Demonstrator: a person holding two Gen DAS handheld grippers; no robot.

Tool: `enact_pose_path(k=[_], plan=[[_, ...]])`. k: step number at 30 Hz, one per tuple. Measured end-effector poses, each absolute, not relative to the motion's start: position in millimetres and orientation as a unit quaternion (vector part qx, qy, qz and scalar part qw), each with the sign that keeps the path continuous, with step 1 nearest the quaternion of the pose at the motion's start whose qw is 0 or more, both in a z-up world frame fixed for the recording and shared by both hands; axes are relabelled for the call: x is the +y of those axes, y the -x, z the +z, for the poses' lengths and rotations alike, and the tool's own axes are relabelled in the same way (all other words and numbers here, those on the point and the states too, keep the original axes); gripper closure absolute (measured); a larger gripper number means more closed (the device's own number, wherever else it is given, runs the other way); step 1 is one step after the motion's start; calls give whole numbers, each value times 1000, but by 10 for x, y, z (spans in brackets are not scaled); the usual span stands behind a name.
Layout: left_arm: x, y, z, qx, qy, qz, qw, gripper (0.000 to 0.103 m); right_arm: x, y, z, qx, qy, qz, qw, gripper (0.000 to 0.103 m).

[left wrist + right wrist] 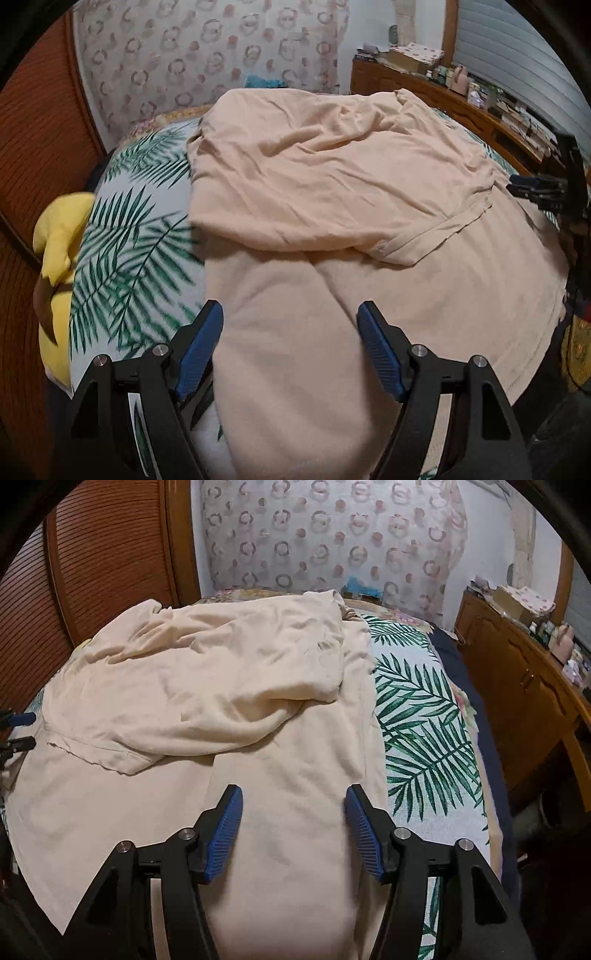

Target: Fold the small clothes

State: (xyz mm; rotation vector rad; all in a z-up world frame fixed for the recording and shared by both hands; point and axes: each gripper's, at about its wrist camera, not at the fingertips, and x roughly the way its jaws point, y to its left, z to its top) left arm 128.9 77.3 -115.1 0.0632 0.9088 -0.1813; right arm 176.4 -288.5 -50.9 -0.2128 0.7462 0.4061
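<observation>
A pale peach garment lies spread on the bed. Its far part is folded back toward me in a rumpled layer with a hemmed edge. My left gripper hovers open over the garment's near left portion, its blue pads clear of the cloth. Over the near right portion my right gripper is also open, with nothing pinched. Each gripper shows at the edge of the other's view: the right gripper and the left gripper.
The bed has a palm-leaf sheet. A yellow plush toy lies at the bed's left side by a slatted wooden door. A cluttered wooden dresser runs along the right. A patterned curtain hangs behind.
</observation>
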Motion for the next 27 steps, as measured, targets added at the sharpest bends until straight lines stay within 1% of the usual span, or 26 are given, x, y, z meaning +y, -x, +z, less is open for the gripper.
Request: enact_pose_path(k=[3,8,10,11,13,14,15,16,17,18,19,22,27], plan=[[881,-1202,-1141,448,-14,-72,891,27,-2900,-1784,-527,361,103,198,906,41],[1103,-911,-1122,438,45,-82,894,28,-2897,-1783,-538,361,102,198,906,41],[1134,-824,-1128,437,52,-87,894,38,-2895,-1786,-541,361,102,198,906,41],[1142,-786,-1132,436,57,-90,894,41,-2891,-1782,-543,361,101,198,906,41],[1135,-731,-1137,434,65,-101,893,51,-2906,-1781,-540,361,101,199,906,40],[1122,-712,-1131,433,67,-106,892,54,-2906,-1781,-540,361,101,199,906,40],[1115,-701,-1130,433,69,-108,892,60,-2906,-1780,-541,361,101,199,906,40],[1112,-694,-1129,432,71,-109,893,71,-2906,-1781,-541,361,101,199,906,40],[1114,-697,-1124,431,74,-111,893,76,-2906,-1782,-541,361,101,199,906,40],[1116,-690,-1122,429,77,-115,893,89,-2904,-1781,-543,361,101,199,906,40],[1118,-675,-1112,428,78,-121,892,97,-2906,-1783,-543,361,101,199,906,40],[1187,-585,-997,407,69,-102,905,99,-2904,-1780,-545,361,101,199,906,40],[1431,-463,-856,396,63,-61,914,100,-2905,-1782,-547,361,101,199,906,40]])
